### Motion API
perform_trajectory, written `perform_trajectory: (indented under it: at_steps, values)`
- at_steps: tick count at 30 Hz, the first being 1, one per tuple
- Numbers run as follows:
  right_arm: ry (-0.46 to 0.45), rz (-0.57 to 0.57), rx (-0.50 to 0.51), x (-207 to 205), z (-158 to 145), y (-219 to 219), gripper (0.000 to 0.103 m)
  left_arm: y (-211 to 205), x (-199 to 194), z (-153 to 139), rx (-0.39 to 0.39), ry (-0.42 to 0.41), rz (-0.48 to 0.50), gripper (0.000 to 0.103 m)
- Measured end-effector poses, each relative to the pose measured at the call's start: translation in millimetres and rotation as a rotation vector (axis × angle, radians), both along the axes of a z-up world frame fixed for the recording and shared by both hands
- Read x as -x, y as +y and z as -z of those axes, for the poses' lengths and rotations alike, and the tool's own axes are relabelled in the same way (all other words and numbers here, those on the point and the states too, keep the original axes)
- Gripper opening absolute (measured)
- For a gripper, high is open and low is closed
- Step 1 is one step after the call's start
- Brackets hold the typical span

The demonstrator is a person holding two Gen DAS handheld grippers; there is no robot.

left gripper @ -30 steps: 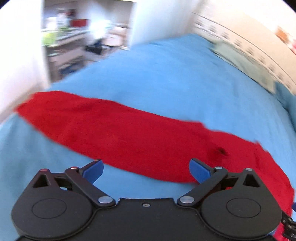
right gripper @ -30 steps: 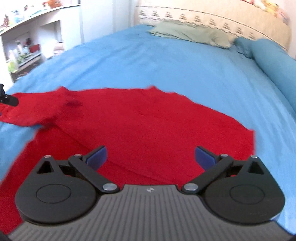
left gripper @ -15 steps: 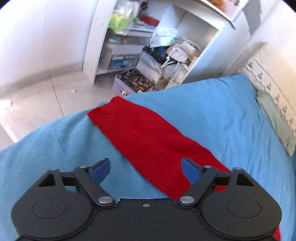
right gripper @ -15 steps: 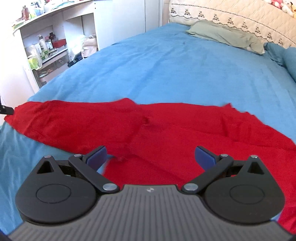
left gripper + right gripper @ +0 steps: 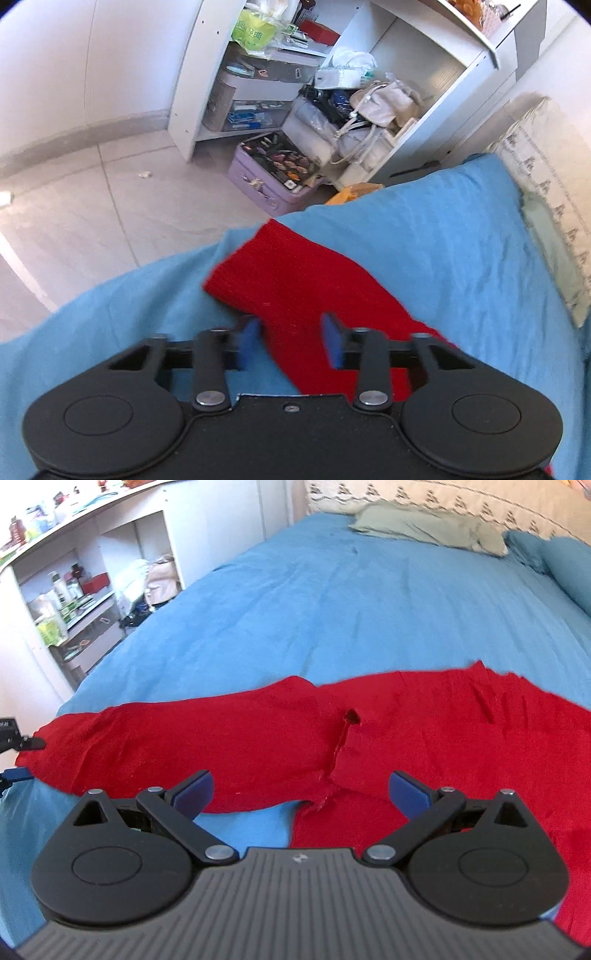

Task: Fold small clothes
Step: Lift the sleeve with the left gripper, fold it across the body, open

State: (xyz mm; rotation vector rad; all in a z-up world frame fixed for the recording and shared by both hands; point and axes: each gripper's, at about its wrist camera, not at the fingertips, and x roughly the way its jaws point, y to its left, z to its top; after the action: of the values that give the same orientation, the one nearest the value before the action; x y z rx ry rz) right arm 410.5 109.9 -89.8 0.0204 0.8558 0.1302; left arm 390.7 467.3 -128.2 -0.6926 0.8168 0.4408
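Observation:
A red garment (image 5: pixel 424 731) lies spread on the blue bed (image 5: pixel 351 602), one long sleeve (image 5: pixel 184 734) stretched out to the left. In the left wrist view the sleeve end (image 5: pixel 291 273) lies near the bed's edge. My left gripper (image 5: pixel 291 338) sits low over that sleeve, its jaws half closed with a gap between them and the red cloth running through the gap. My right gripper (image 5: pixel 301 790) is open above the armpit seam, where sleeve meets body. The left gripper's tip (image 5: pixel 22 744) shows at the sleeve end in the right wrist view.
A green pillow (image 5: pixel 424 528) and a blue pillow (image 5: pixel 565 568) lie at the headboard. White shelves full of clutter (image 5: pixel 332 92) and a purple box (image 5: pixel 273 173) stand on the tiled floor beyond the bed's edge.
My left gripper has moved along the sleeve to its end and its jaws have narrowed around the cloth. My right gripper has shifted left towards the armpit seam and stays open.

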Motion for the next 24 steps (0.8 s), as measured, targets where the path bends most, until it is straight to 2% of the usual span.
perform_trajectory:
  at_steps: [1, 5, 11, 17, 20, 24]
  values:
    - [0.004, 0.009, -0.003, 0, 2, -1, 0.103, 0, -1, 0, -0.013, 0.01, -0.003, 0.009]
    - [0.009, 0.039, -0.021, -5, 8, -10, 0.103, -6, 1, -7, -0.049, -0.003, -0.007, 0.005]
    - [-0.01, 0.082, -0.051, -10, 11, -43, 0.103, -61, -7, -56, -0.182, -0.077, 0.095, 0.004]
    - [-0.033, 0.12, -0.07, -12, 4, -98, 0.103, -163, -27, -120, -0.27, -0.198, 0.29, 0.004]
    - [-0.05, 0.135, -0.065, -12, -5, -130, 0.103, -224, -36, -141, -0.275, -0.256, 0.397, 0.004]
    - [-0.079, 0.172, -0.035, -7, -19, -183, 0.103, -312, -50, -152, -0.23, -0.307, 0.557, 0.004]
